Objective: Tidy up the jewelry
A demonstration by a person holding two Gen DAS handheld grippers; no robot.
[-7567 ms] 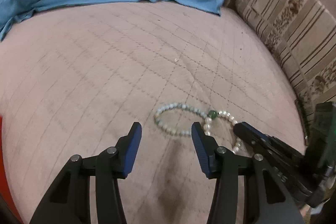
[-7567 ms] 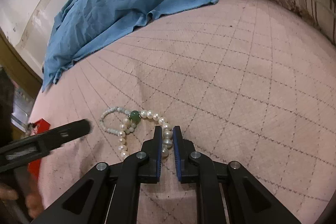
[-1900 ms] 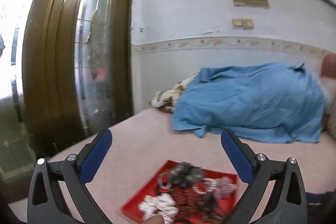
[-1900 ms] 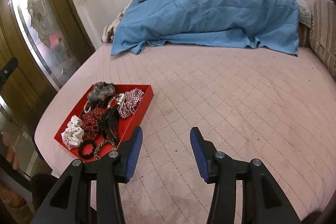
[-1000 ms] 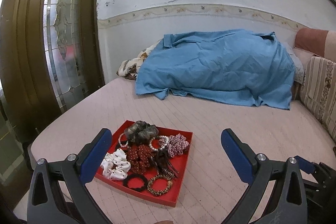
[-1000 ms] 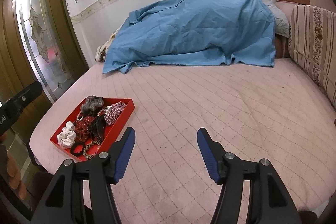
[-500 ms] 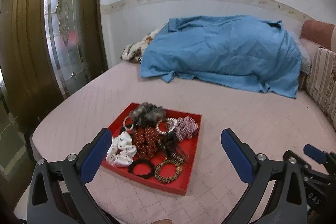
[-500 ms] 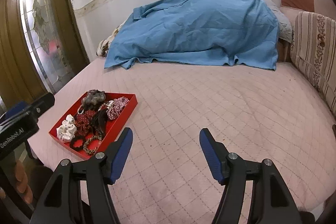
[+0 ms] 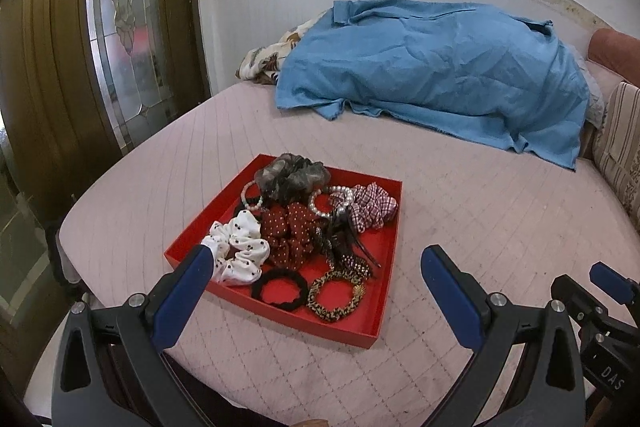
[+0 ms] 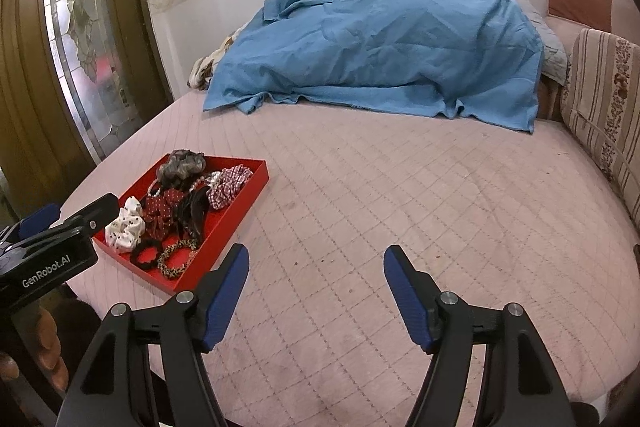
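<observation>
Jewelry now lies gathered in the red tray (image 9: 390, 301) near the front left corner of the bed (image 10: 400, 195): pearl bracelets (image 9: 326, 201) sit at its back among scrunchies, a leopard-print ring (image 9: 336, 295) at its front. Seconds ago we had a pearl-and-green strand loose on the quilt; that stretch of bed is bare now (so, we judge, the strand went into the tray). Our left tongs (image 9: 316, 267) hover spread wide over the tray's near edge, nothing between them. Our right tongs (image 10: 316, 261) stand apart over bare quilt beside the tray, holding nothing either. We see nothing else to collect, so sorting looks close to done.
</observation>
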